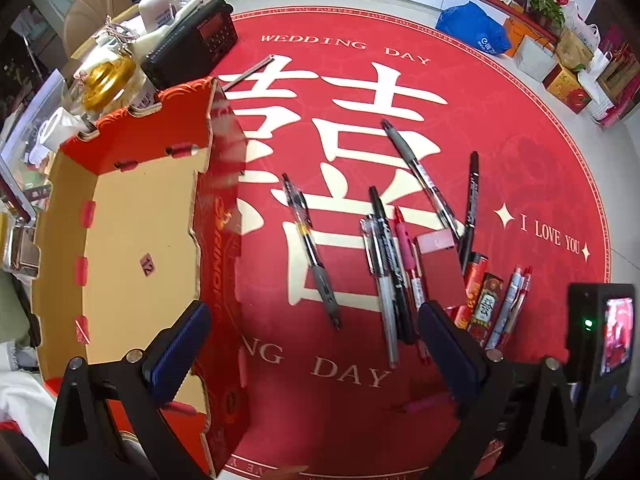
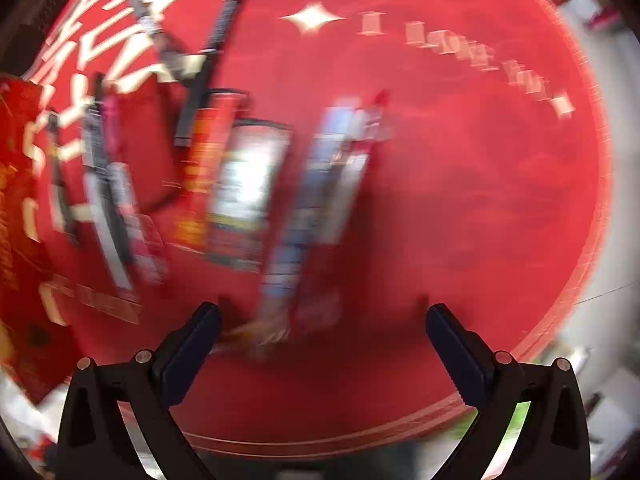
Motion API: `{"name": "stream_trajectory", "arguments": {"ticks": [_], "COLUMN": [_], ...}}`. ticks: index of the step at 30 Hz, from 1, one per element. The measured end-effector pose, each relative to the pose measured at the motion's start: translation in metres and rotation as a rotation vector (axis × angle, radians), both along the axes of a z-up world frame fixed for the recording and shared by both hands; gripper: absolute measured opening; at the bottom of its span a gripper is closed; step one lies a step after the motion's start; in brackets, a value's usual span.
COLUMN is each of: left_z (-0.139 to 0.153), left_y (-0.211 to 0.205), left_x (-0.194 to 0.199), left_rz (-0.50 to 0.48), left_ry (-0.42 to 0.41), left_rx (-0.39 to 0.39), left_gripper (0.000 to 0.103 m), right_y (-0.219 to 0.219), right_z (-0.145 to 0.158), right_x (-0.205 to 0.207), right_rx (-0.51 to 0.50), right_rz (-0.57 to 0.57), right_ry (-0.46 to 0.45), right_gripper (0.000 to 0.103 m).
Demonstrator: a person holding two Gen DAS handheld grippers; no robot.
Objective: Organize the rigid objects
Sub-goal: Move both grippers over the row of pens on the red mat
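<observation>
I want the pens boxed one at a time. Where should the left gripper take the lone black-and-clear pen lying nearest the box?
Probably mid-barrel on the black-and-clear pen, from above, the left gripper closing across its width. It lies flat on the red mat, apart from the other pens, so both sides are free.

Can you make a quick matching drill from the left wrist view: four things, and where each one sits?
Things:
1. cardboard box
2. black radio
3. blue bag
4. camera screen

Places:
A. far right, off the mat
B. left edge of the red mat
C. near right edge of the view
D. far left, behind the box

Pairs: 1-B, 2-D, 3-A, 4-C
</observation>
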State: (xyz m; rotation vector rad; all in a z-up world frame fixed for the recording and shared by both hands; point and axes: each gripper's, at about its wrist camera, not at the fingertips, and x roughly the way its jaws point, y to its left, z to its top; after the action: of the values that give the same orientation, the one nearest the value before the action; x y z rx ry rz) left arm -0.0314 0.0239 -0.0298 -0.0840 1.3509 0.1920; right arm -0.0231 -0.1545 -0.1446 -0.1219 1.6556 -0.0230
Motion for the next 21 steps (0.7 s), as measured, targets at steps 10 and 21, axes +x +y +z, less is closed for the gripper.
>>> {"name": "stream_trajectory", "arguments": {"ticks": [10, 21], "left_z": [-0.013, -0.02], "left_y": [-0.019, -0.007], "left_x": [-0.001, 0.017], "left_rz": [0.033, 0.119], "left_ry": [0.038, 0.048], "left_rx": [-0.04, -0.042], "left_gripper": [0.103, 0.103], "right_y": [-0.075, -0.06], "right_z": [0.028, 0.041], "right_x": [-0.007, 0.018], "right_rx": [0.194, 0.188], "right_rz": [-0.191, -0.175], "right_ry": [-0.009, -0.017], "right_gripper": [0.103, 0.103]}}
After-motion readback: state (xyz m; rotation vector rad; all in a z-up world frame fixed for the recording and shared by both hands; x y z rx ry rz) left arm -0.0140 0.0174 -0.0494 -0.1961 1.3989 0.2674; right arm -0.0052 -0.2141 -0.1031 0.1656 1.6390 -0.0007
